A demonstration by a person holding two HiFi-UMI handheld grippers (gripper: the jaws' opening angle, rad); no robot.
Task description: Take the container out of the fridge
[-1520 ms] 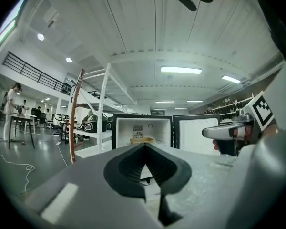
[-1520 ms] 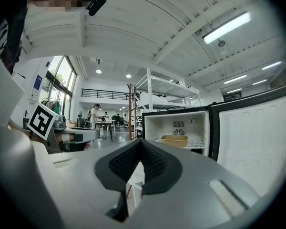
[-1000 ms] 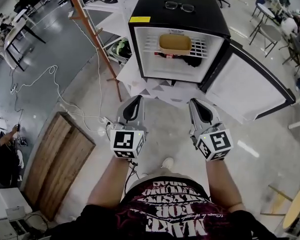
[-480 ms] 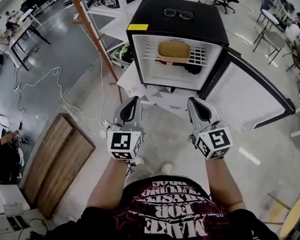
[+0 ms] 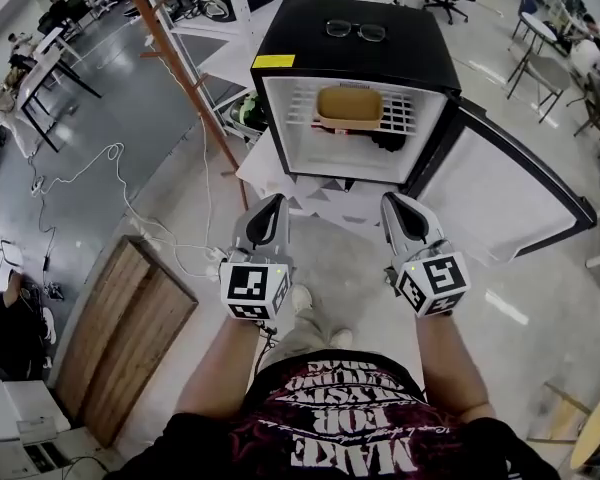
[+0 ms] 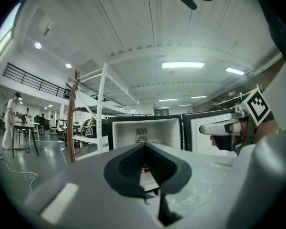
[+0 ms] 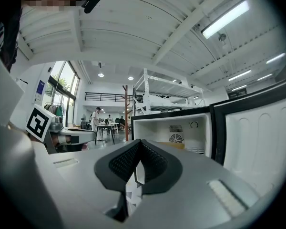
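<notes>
left gripper point(image 5: 269, 206) fingers pinched together, empty. the person has stepped in, so both grippers are a bit nearer the open fridge point(image 5: 400, 63). tan container point(image 5: 349, 104) sits untouched on the wire shelf inside, well apart from both. right gripper point(image 5: 396, 206) fingers likewise closed on nothing. the reach in probably comes next.

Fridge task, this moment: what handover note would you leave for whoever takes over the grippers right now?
Left gripper: shut, empty, held in front of the fridge, outside it.
Right gripper: shut, empty, level with the left one.
Tan container: on the wire shelf inside the fridge, untouched.
Done: fridge door stands open.
To do: open the jaws, reach in, grip the container, bring it out.
</notes>
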